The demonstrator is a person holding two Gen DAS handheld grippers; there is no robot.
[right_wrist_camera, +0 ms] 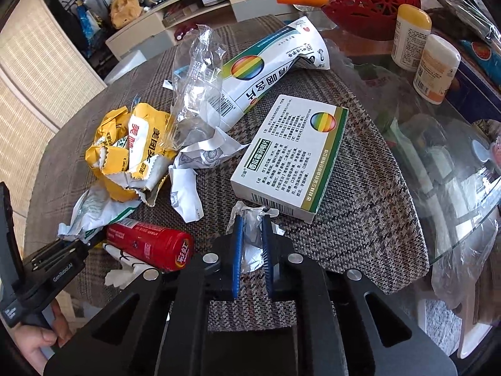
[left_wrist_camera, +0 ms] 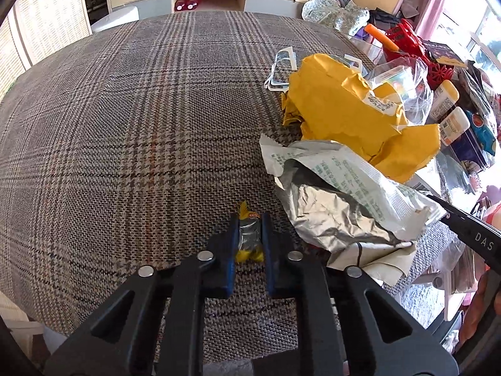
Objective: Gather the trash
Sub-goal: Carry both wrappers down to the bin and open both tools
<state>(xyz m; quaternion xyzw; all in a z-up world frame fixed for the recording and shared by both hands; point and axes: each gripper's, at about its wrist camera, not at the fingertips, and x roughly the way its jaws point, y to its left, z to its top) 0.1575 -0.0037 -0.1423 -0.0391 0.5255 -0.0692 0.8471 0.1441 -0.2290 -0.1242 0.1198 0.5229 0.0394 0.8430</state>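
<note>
**Pinching two scraps of litter on the checked cloth**

Gripping a small silver sweet wrapper (left_wrist_camera: 249, 238) with yellow twisted ends, the left gripper (left_wrist_camera: 249, 235) has its blue fingers (left_wrist_camera: 232, 250) closed on it, low over the checked cloth of the worktop (left_wrist_camera: 125, 156). The right gripper (right_wrist_camera: 250, 241) has its fingers closed on a crumpled silver-white scrap (right_wrist_camera: 252, 235), just in front of a white and green medicine box (right_wrist_camera: 291, 153).

That box carries printed Chinese text, a rainbow-striped circle and a barcode on its near edge. One white bag (right_wrist_camera: 269, 72) behind it shows the same rainbow circle and a barcode. One red can (right_wrist_camera: 150, 244) with yellow characters on its end lies to the left, beside white paper. A heap of yellow wrappers (right_wrist_camera: 131, 150) with red characters sits further left, next to a clear plastic bag (right_wrist_camera: 194, 94). Two white bottles (right_wrist_camera: 436, 69) with yellow tops and labels stand on the glass at the right.

"GenRobot.AI" reads on the left gripper's body in the right wrist view; "DAS" shows on the black part at the right edge of the left wrist view.
</note>
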